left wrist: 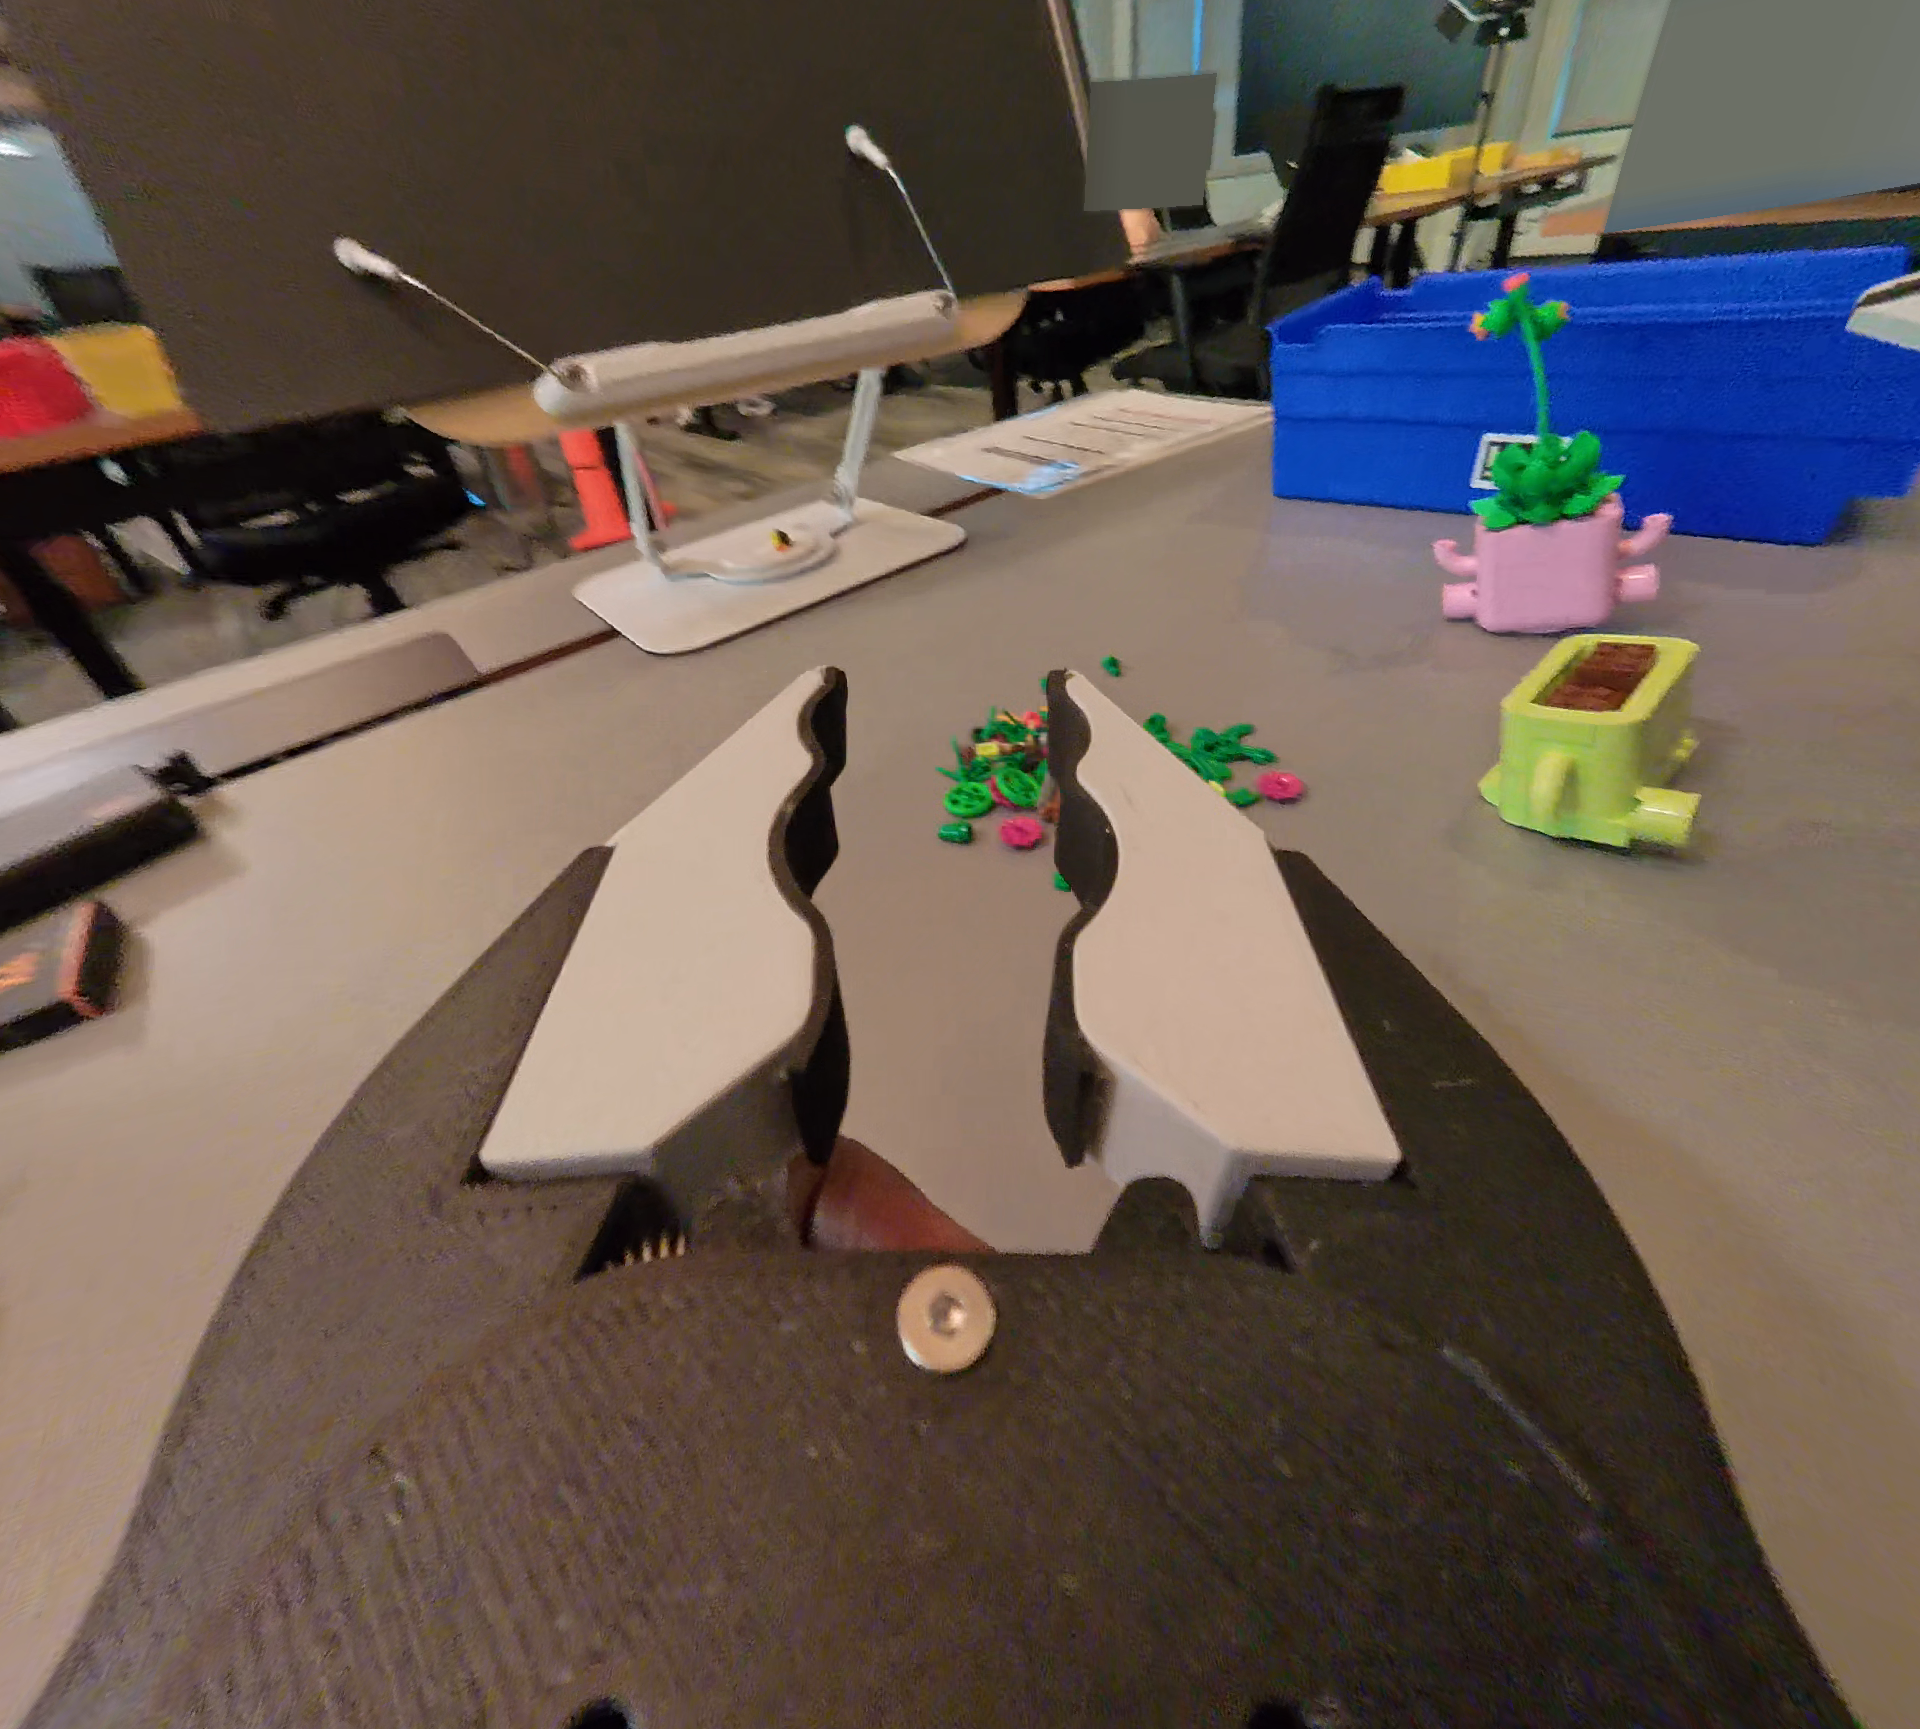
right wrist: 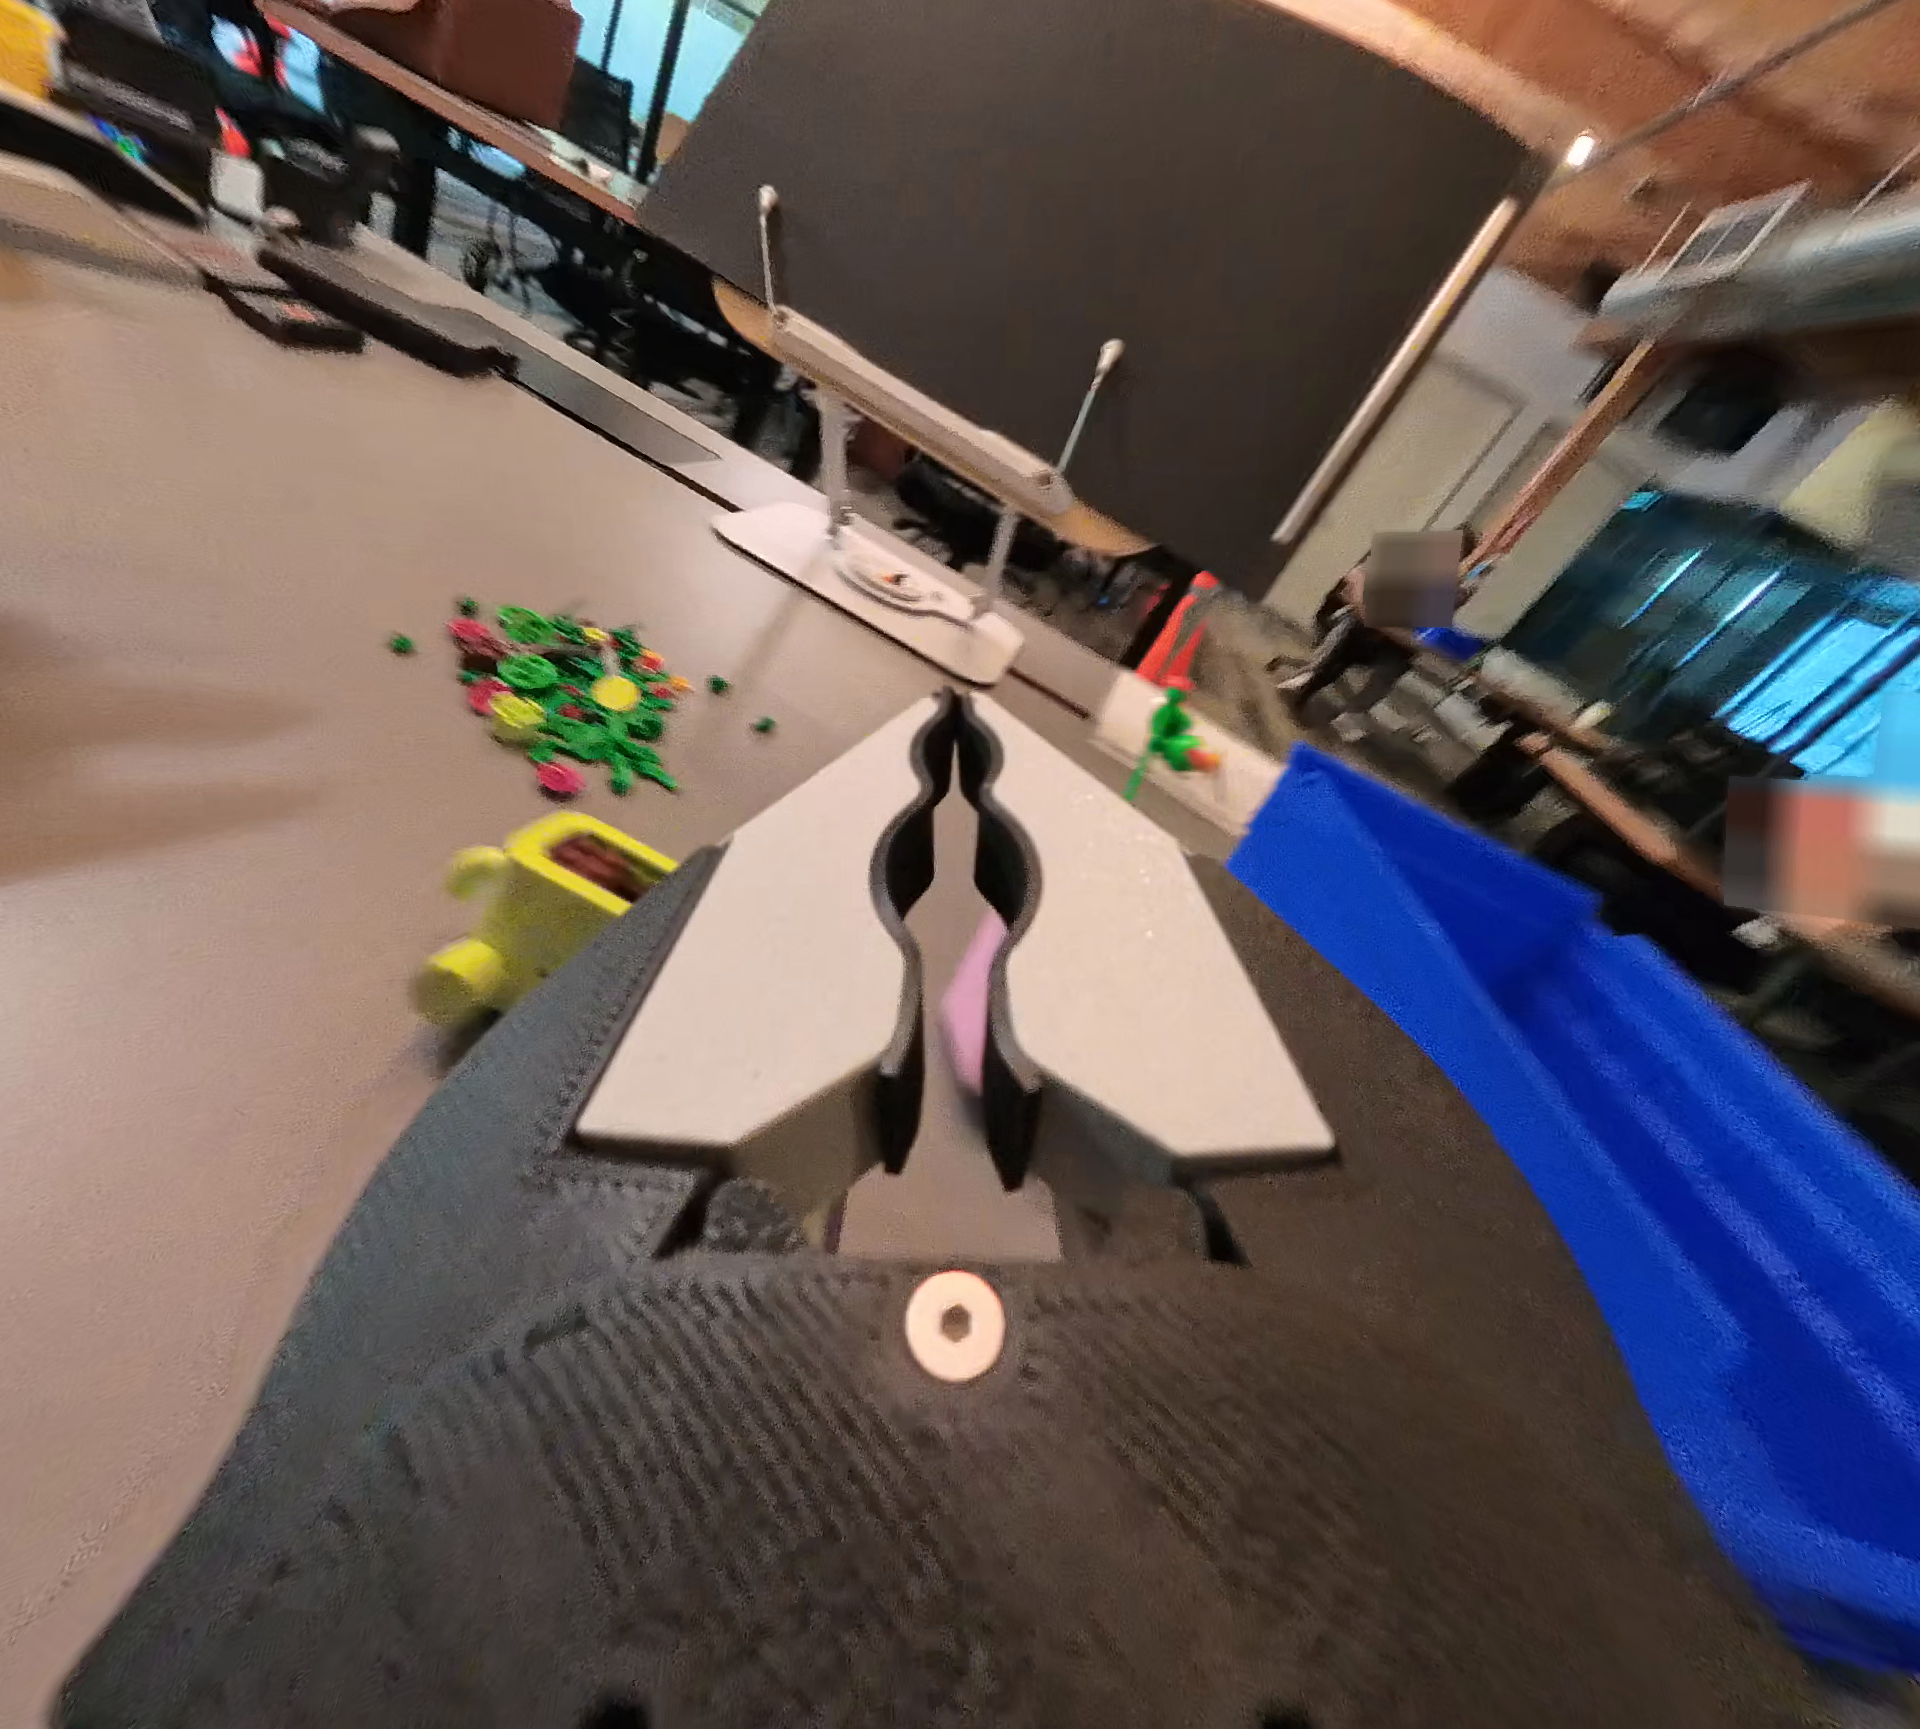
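Observation:
My left gripper (left wrist: pixel 945 682) is open and empty, held low over the grey table (left wrist: pixel 1558 1108). Its right finger partly covers a pile of small green, pink and yellow pieces (left wrist: pixel 1003 775) just ahead. My right gripper (right wrist: pixel 951 705) is shut with its tips together. A pink pot (right wrist: pixel 977 1004) shows through the gap behind its fingers, and the pot's green flower stem (right wrist: pixel 1169 744) rises just right of the tips. The left wrist view shows this pink pot with its green plant (left wrist: pixel 1538 567). A lime-green pot with a brown top (left wrist: pixel 1590 754) stands beside it and also shows in the right wrist view (right wrist: pixel 540 910).
A blue bin (left wrist: pixel 1662 391) stands at the table's right side, close beside my right gripper (right wrist: pixel 1558 1108). A grey stand with two thin rods (left wrist: pixel 769 557) sits at the far edge before a black board (left wrist: pixel 520 69). Black cases (left wrist: pixel 62 962) lie at the left. A paper sheet (left wrist: pixel 1070 443) lies near the bin. My hands' fingertips stand some 25 cm from each other.

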`<action>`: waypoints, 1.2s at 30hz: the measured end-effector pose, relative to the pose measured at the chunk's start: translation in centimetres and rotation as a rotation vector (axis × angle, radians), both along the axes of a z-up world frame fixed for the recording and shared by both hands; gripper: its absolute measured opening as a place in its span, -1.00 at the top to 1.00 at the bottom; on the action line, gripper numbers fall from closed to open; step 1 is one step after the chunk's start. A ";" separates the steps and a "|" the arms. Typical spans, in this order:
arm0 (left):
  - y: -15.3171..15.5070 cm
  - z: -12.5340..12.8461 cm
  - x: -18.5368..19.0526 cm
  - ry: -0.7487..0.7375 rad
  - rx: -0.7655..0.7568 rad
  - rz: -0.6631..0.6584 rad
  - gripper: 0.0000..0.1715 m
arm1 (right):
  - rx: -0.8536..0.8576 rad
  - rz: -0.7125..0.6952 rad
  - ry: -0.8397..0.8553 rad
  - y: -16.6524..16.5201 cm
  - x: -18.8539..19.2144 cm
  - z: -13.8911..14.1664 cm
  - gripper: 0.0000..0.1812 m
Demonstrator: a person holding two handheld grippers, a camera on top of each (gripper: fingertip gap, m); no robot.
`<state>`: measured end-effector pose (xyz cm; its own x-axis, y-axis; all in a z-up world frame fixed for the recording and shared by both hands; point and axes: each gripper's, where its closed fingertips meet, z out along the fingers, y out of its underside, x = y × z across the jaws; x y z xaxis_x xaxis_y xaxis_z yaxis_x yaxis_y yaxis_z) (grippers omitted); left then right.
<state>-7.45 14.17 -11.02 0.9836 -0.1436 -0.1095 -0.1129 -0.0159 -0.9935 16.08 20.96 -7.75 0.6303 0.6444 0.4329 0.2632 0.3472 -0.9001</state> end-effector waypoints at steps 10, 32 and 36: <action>-4.4 3.5 0.9 0.057 0.070 0.183 0.70 | -0.009 0.057 0.340 2.5 6.0 2.3 1.00; -14.1 5.4 2.5 0.133 0.383 0.106 0.85 | -0.189 0.244 0.373 -2.1 1.3 3.3 1.00; -14.1 3.0 1.6 0.098 0.275 0.101 0.85 | -0.193 0.177 0.358 0.3 2.8 1.9 1.00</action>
<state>-5.87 0.05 -8.06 0.9743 0.0022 -0.2254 -0.2196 0.2358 -0.9467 18.88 21.22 -5.86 0.5915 0.8035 0.0680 -0.1255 0.1750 -0.9765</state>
